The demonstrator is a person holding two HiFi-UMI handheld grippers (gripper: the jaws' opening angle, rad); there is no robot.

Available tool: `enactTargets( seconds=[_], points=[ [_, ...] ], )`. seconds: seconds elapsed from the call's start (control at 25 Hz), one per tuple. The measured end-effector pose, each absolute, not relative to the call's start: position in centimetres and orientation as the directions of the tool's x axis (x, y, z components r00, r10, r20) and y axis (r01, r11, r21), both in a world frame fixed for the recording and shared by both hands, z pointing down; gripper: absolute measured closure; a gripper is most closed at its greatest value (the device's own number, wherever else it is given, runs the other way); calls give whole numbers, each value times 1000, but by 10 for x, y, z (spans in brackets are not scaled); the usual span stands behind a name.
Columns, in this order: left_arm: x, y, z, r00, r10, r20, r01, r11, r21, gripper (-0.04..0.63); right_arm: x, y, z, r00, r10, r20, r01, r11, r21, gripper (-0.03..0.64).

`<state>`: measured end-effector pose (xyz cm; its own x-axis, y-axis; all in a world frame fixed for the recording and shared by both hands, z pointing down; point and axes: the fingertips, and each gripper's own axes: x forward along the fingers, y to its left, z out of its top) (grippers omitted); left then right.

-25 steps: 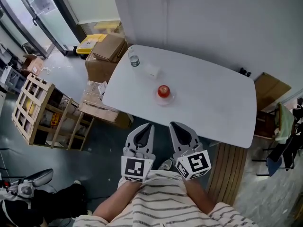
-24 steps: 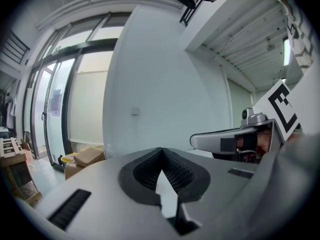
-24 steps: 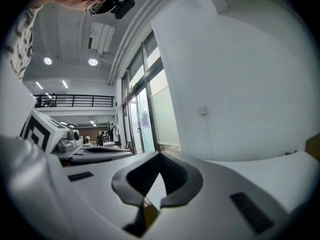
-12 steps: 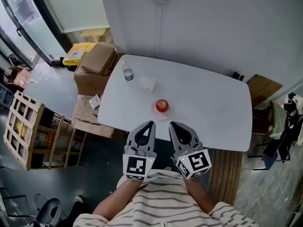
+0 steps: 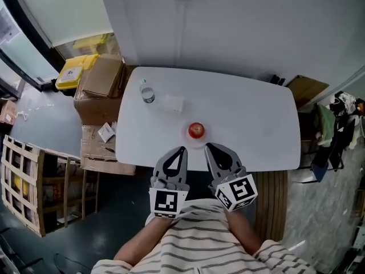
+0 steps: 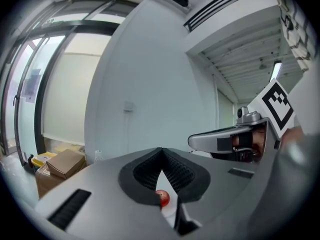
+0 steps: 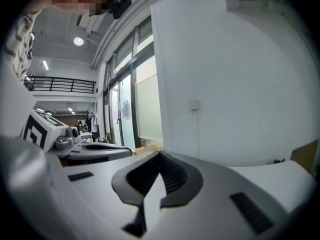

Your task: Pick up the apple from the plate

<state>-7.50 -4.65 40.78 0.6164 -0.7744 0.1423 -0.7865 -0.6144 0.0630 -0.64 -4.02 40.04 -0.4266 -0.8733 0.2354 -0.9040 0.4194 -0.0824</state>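
Observation:
A red apple point(image 5: 196, 129) sits on a small clear plate point(image 5: 197, 138) near the front edge of the white table point(image 5: 251, 124). Both grippers hover side by side just short of that edge, pointing at the table. The left gripper point(image 5: 182, 149) is shut and empty, a little left of the apple. My right gripper point(image 5: 207, 146) is shut and empty, a little right of it. In the left gripper view the apple point(image 6: 163, 198) shows through the gap below the closed jaw tips point(image 6: 161, 149). The right gripper view shows its shut jaws point(image 7: 160, 154) but no apple.
A small water bottle point(image 5: 147, 93) and a white packet point(image 5: 173, 103) stand at the table's back left. Cardboard boxes point(image 5: 100, 79) and a yellow box point(image 5: 71, 71) lie on the floor to the left, with a wooden crate point(image 5: 23, 181) nearer. Clothes hang on a chair point(image 5: 333, 130) at the right.
Both grippers have moved forward together toward the table. The apple and the table edge now lie closer to their tips. Both stay shut.

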Motion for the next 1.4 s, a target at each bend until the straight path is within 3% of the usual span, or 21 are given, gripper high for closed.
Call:
enactTargets(
  seconds=[0.28, 0.6, 0.76, 1.4],
  points=[
    [-74, -71, 417, 634, -757, 155, -772, -629, 85, 592, -1, -64, 428, -421, -848, 323, -905, 418, -83, 603],
    [-72, -101, 421, 586, -792, 174, -809, -584, 67, 592, 0, -99, 449, -500, -784, 368, -861, 494, -116, 601],
    [-67, -108, 424, 567, -801, 191, -820, -570, 42, 592, 8, -109, 465, -509, -765, 395, -853, 508, -117, 536],
    [-48, -111, 446, 512, -814, 273, -844, -536, -15, 592, 49, -123, 551, -507, -675, 536, -838, 530, -126, 399]
  ],
)
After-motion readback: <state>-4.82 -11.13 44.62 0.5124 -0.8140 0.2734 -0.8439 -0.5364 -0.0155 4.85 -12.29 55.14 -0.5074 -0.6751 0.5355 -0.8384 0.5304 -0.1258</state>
